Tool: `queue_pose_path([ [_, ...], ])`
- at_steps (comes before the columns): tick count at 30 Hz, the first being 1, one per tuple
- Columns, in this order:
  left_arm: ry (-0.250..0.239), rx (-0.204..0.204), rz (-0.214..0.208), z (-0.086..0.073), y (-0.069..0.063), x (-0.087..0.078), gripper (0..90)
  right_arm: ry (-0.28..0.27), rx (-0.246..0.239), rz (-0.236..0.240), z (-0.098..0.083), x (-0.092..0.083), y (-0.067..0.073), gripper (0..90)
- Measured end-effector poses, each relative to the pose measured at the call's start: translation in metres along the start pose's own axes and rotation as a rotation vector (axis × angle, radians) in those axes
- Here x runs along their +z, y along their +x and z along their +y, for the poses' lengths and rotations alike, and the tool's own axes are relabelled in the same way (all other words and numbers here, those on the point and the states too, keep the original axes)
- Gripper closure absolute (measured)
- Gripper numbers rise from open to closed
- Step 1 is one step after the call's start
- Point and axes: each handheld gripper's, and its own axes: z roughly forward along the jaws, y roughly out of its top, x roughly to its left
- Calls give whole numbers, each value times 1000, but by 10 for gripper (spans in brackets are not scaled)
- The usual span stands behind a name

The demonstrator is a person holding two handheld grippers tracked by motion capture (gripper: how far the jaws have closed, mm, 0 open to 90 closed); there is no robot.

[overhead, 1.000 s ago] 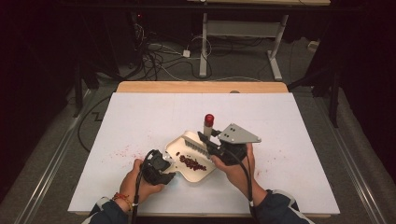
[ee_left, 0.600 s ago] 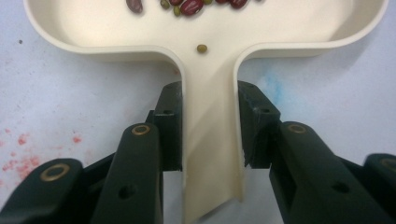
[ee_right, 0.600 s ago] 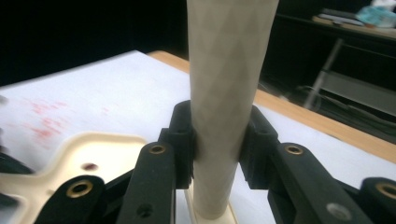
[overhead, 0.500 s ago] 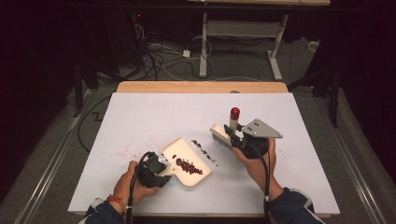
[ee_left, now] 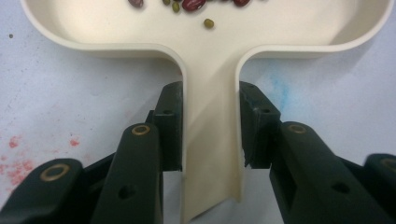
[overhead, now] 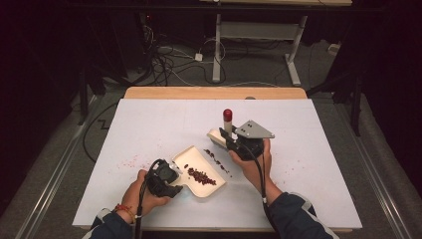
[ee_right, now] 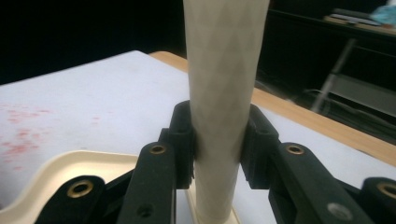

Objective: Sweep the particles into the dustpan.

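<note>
Centre frame, white table [overhead: 149, 124] red-stained lower left, dark cable-strewn floor [overhead: 169, 59] behind, left gripper [overhead: 166, 178] clamping dustpan [overhead: 196, 162] handle, right gripper [overhead: 234, 144] clamping brush [overhead: 227, 122] handle.

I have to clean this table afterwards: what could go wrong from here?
The dustpan, held only by its handle in the left gripper, could tip and spill its beans. The brush in the right gripper may scatter the loose beans beside the pan instead of gathering them.
</note>
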Motion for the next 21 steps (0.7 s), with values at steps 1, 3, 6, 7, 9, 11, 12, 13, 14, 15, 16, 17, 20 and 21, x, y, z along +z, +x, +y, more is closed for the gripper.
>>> queue_pose_path([
  [1, 4, 5, 5, 1, 0, 0, 638, 0, 1, 12, 0, 1, 4, 700],
  [3, 10, 13, 18, 2, -1, -1, 638, 2, -10, 24, -1, 1, 10, 696],
  [6, 13, 20, 24, 3, -2, -2, 639, 4, -16, 48, -1, 0, 18, 694],
  [7, 13, 19, 22, 4, -2, -3, 638, 4, -23, 52, -1, 0, 20, 694],
  [9, 17, 17, 18, 4, -1, -3, 638, 4, -18, 65, 0, -1, 24, 694],
  [11, 14, 10, 9, 3, -1, -2, 639, 1, -14, 83, 1, -2, 28, 695],
  [12, 14, 9, 5, 3, 0, -2, 639, 4, -15, 89, 1, -2, 30, 694],
  [13, 13, 7, 5, 2, 0, -2, 639, 4, -20, 95, 1, -3, 31, 695],
  [14, 12, 7, 4, 2, 1, -3, 639, 3, -17, 101, 2, -3, 33, 696],
  [15, 13, 5, -1, 1, 1, -3, 639, 5, -16, 106, 2, -4, 34, 695],
  [16, 14, 5, -3, 1, 2, -3, 639, 3, -15, 111, 2, -4, 35, 696],
  [17, 15, 6, -5, 1, 2, -3, 639, 5, -20, 110, 3, -5, 35, 697],
  [20, 16, 4, -7, 0, 2, -2, 639, 6, -21, 108, 3, -5, 36, 697],
  [21, 16, -1, -10, 0, 2, -2, 639, 6, -21, 107, 3, -5, 36, 697],
])
